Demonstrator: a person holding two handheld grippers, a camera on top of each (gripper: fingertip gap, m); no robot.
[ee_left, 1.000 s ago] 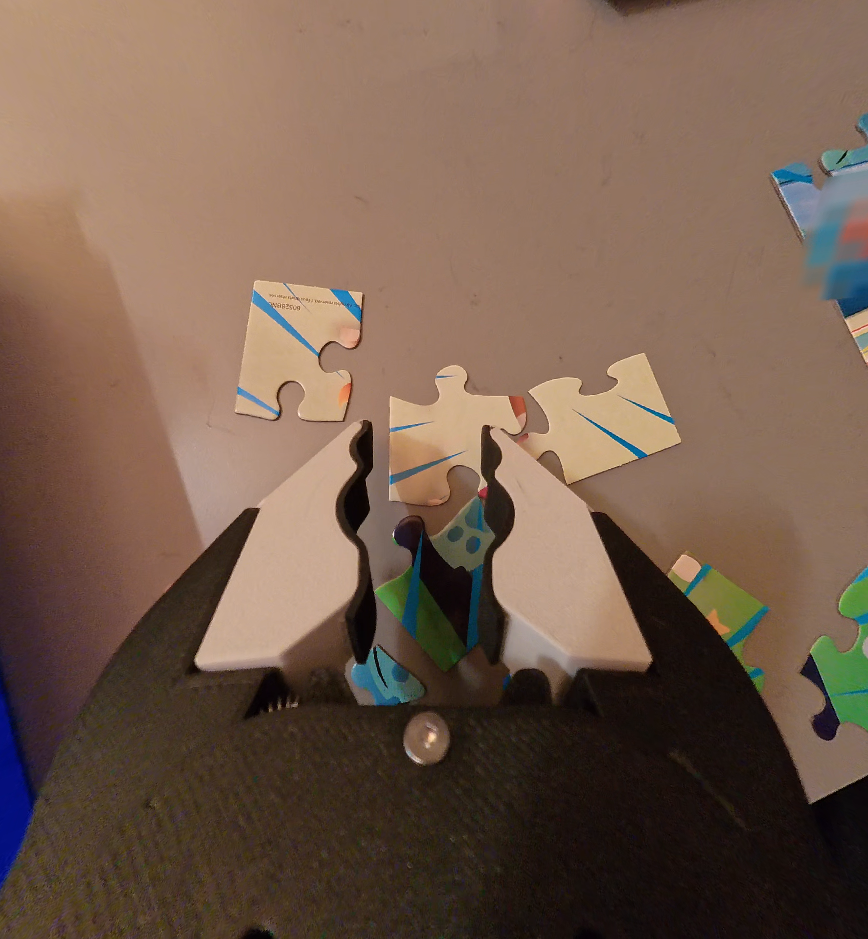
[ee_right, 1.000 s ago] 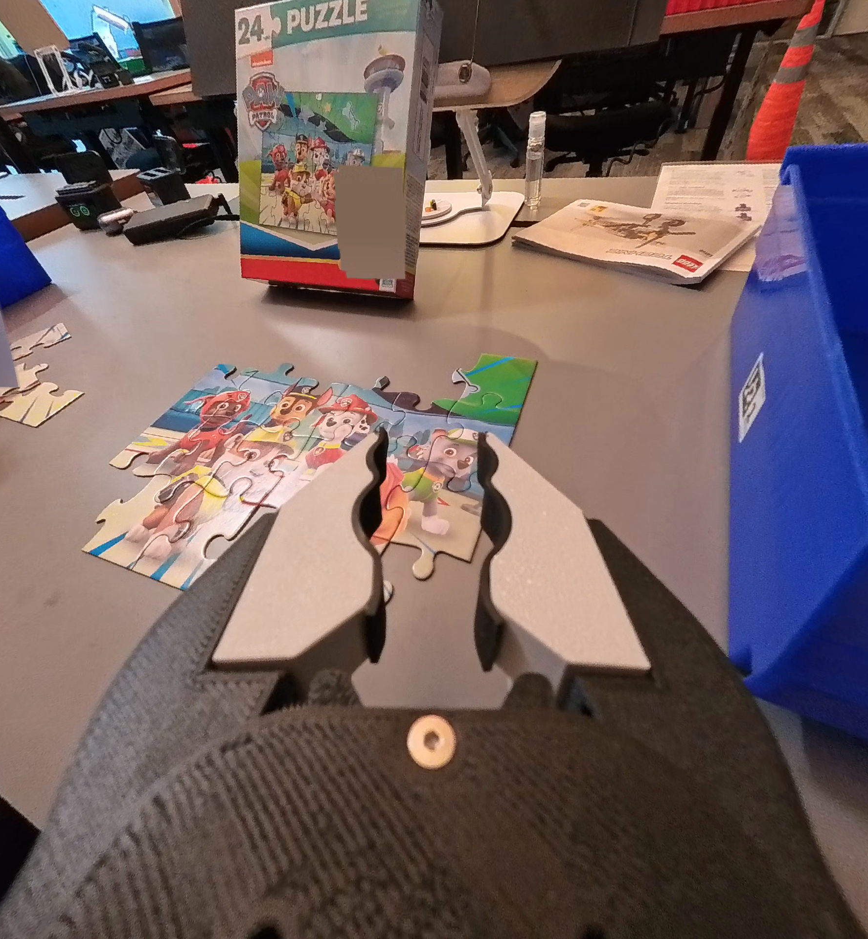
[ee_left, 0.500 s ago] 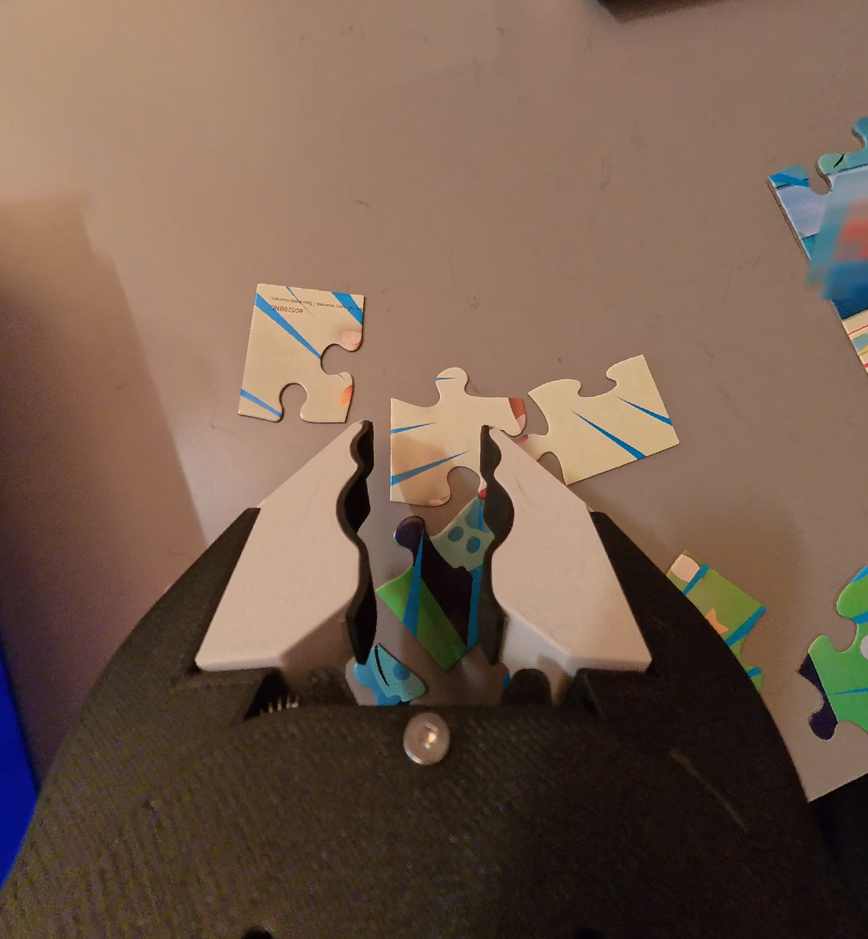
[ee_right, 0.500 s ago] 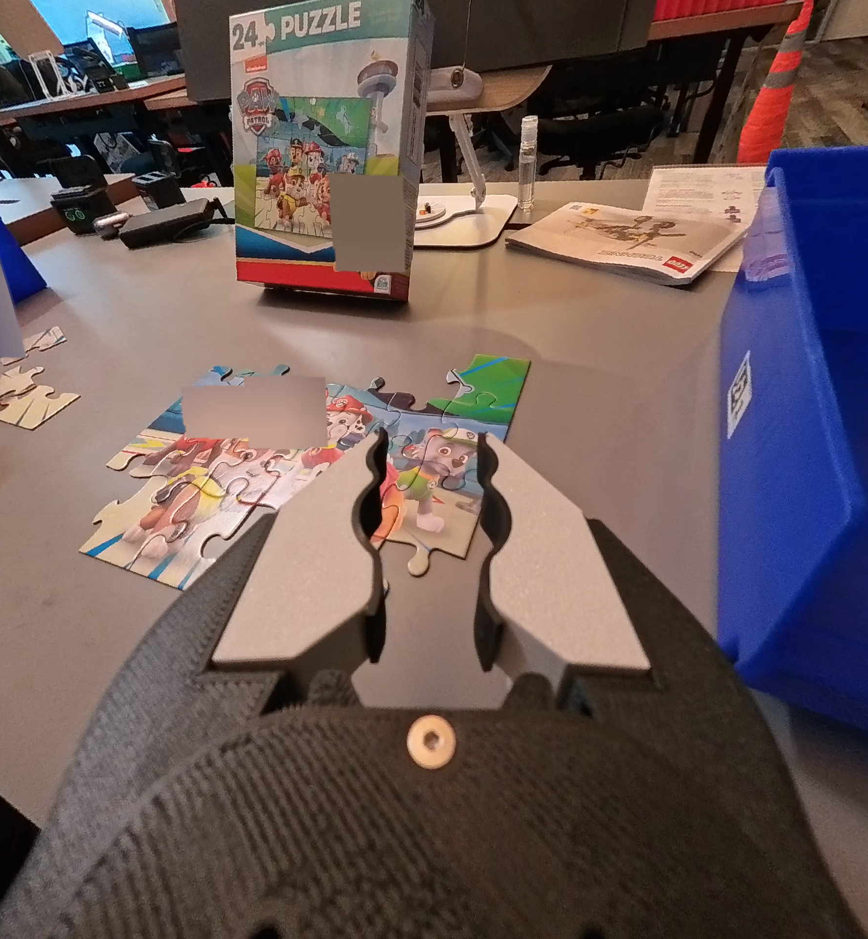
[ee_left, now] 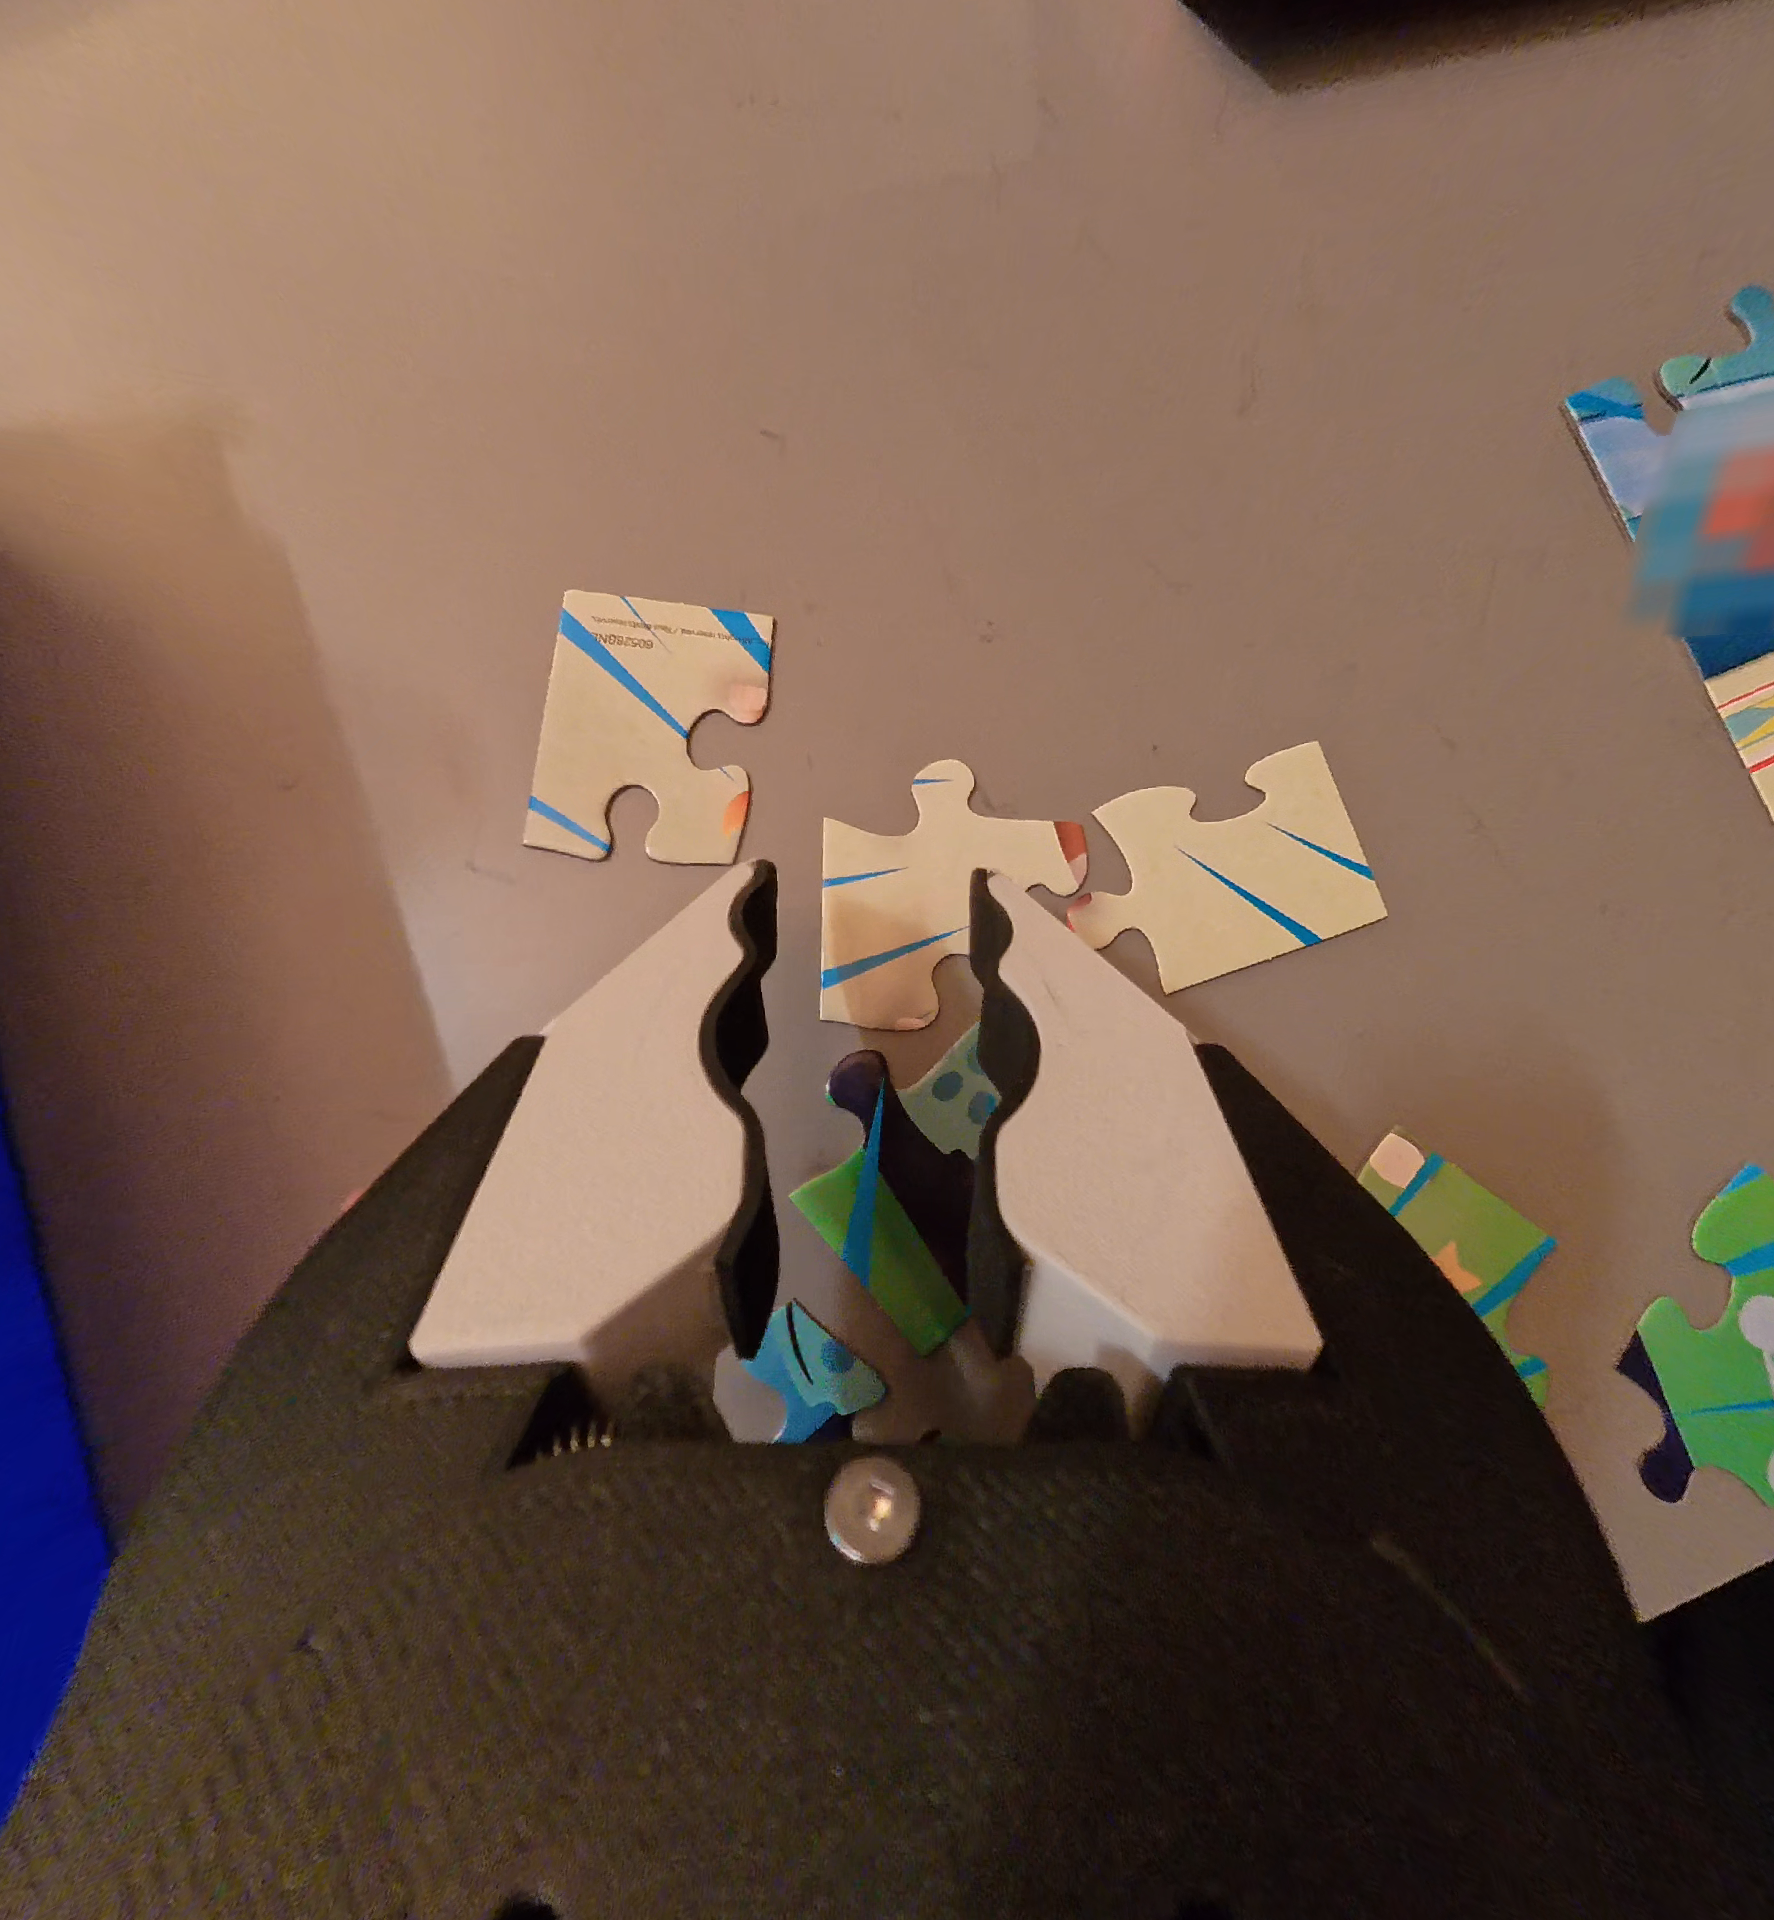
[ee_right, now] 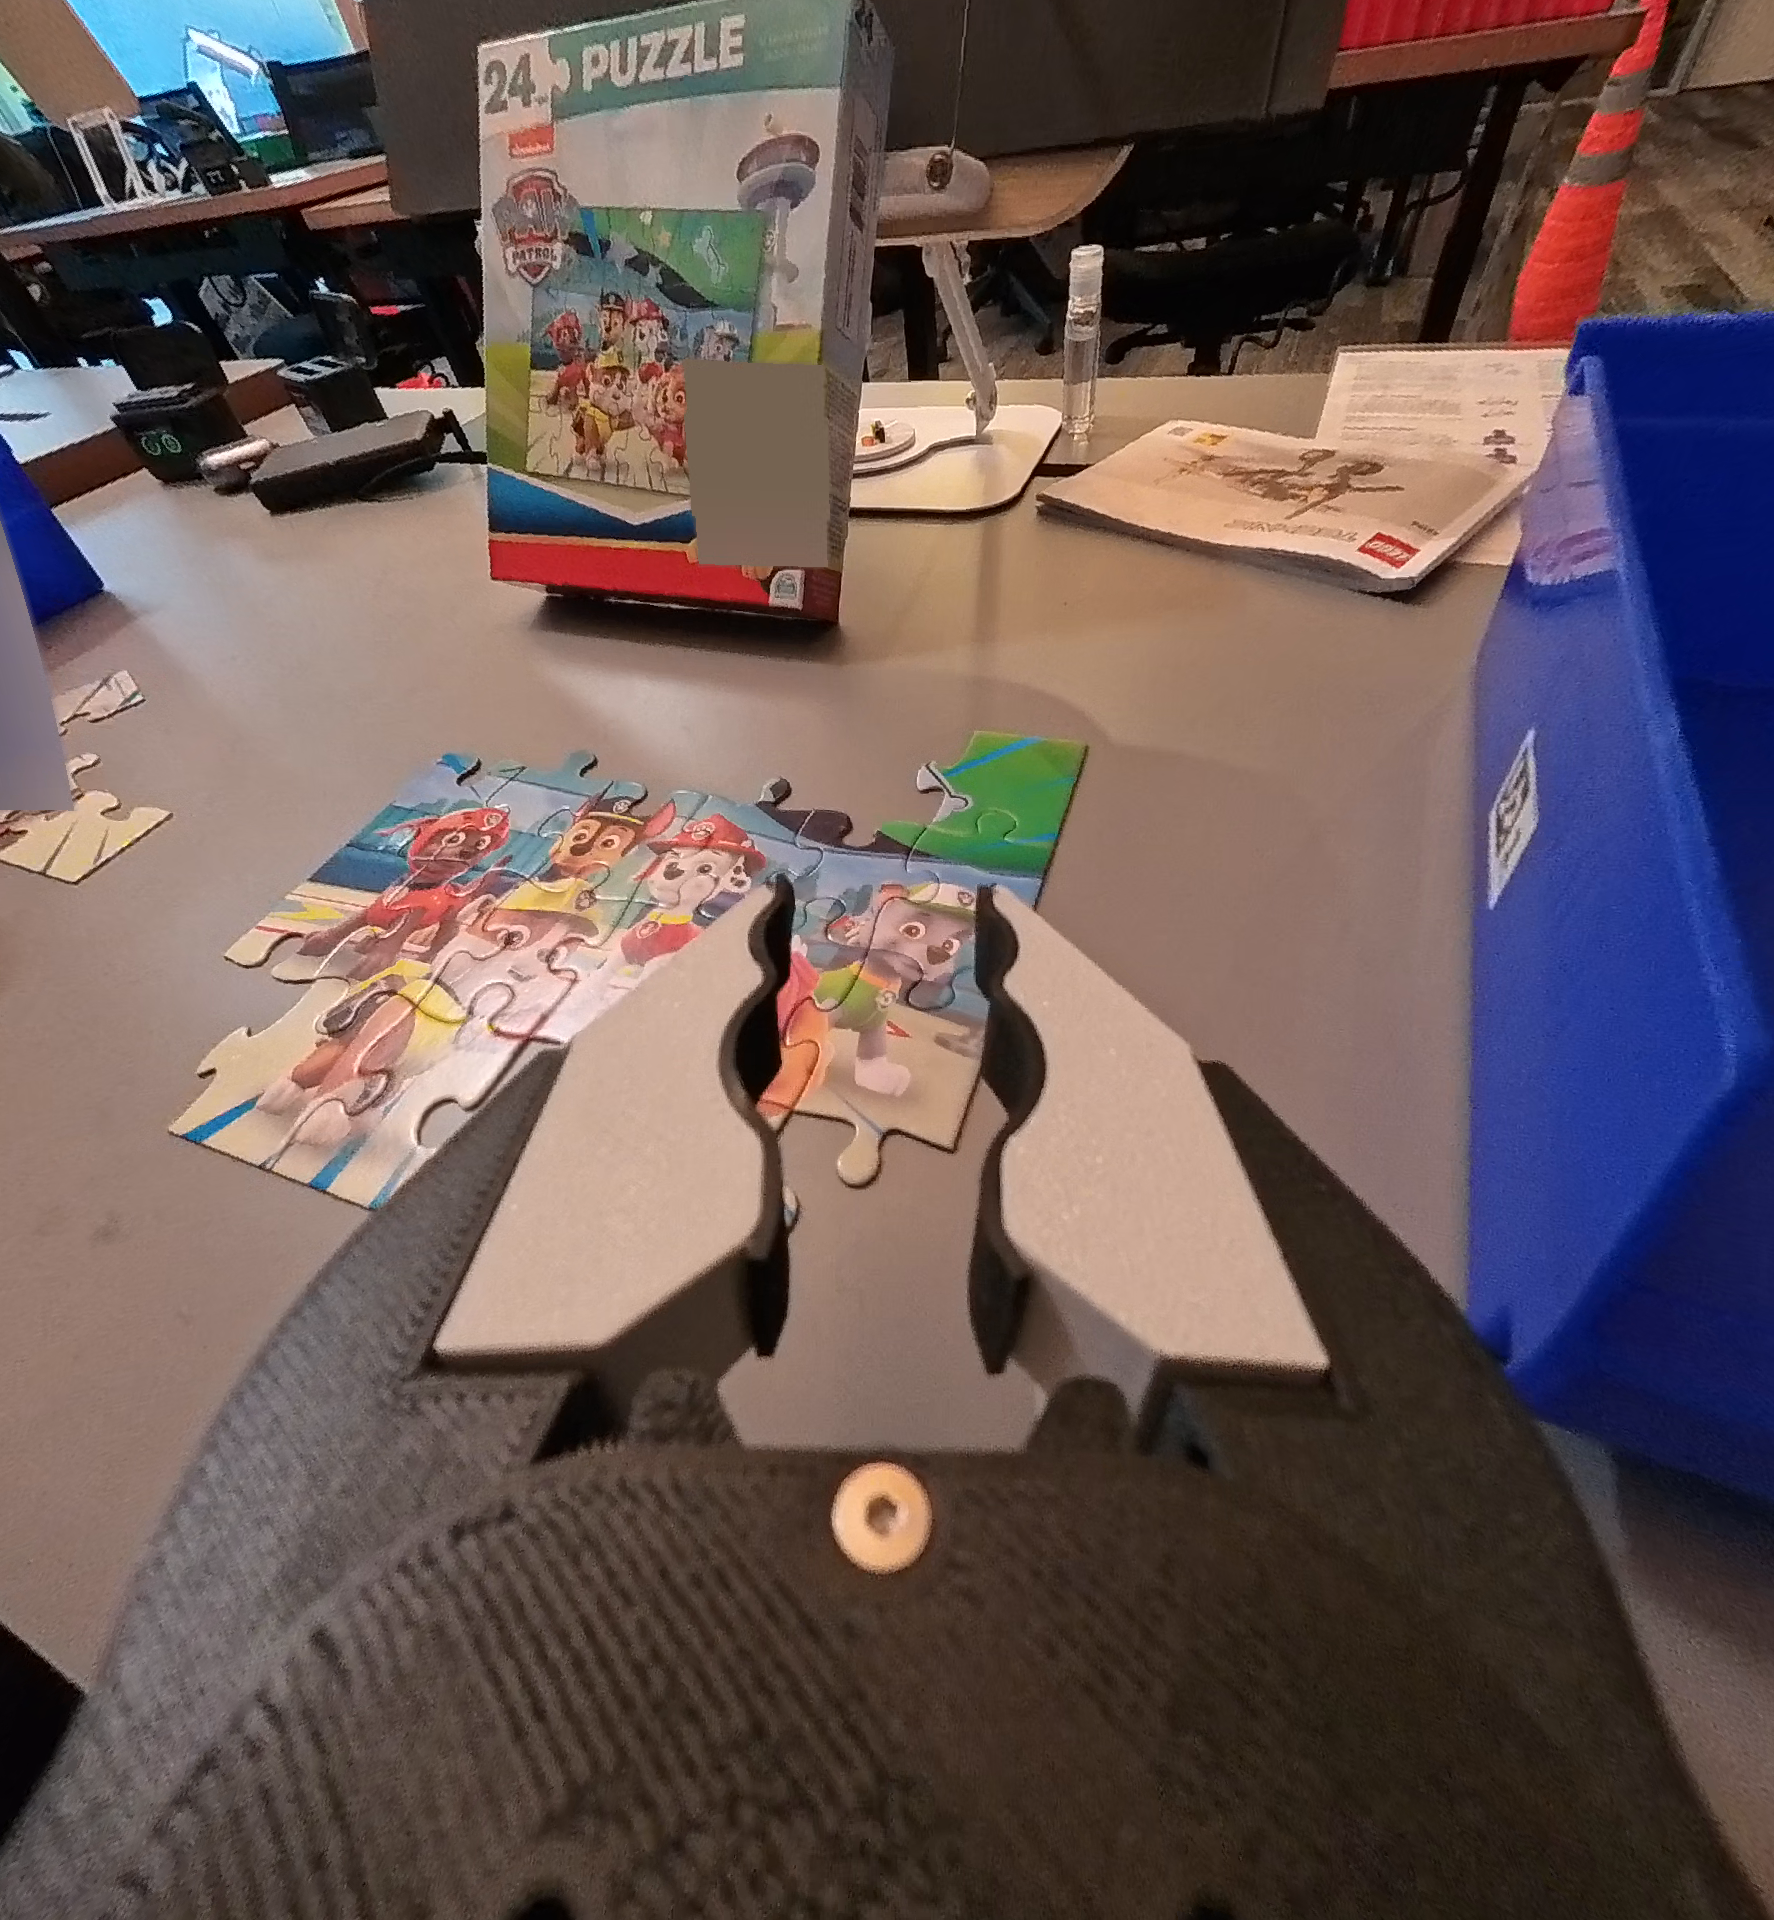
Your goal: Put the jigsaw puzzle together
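Observation:
My left gripper (ee_left: 870, 873) is open and points down at loose puzzle pieces on the grey table (ee_left: 862, 364). A cream piece with blue streaks (ee_left: 893, 925) lies flat between its fingertips. The right fingertip (ee_left: 997, 914) overlaps that piece's edge, and the left pad stands clear of it. A green and purple piece (ee_left: 893, 1216) and a blue piece (ee_left: 810, 1371) lie under the jaw gap. My right gripper (ee_right: 883, 899) is open and empty, and it hovers over the near edge of the part-assembled cartoon puzzle (ee_right: 550, 935).
More cream pieces (ee_left: 634, 717) (ee_left: 1247, 883) and green pieces (ee_left: 1454, 1236) (ee_left: 1756, 1340) lie around the left gripper. A blue bin (ee_right: 1672, 883) stands close on the right, and the puzzle box (ee_right: 675, 312) and a booklet (ee_right: 1278, 499) stand behind the puzzle. The table edge (ee_left: 1693, 1579) is near. Some 45 cm of space lies between my two pairs of fingers. The part-assembled cartoon puzzle (ee_right: 550, 935) lies some 15 cm from my right tips, 30 cm from my left tips.
The left jaws have closed a little around the cream piece without gripping it. The right gripper has drifted slightly and stays open over the puzzle.

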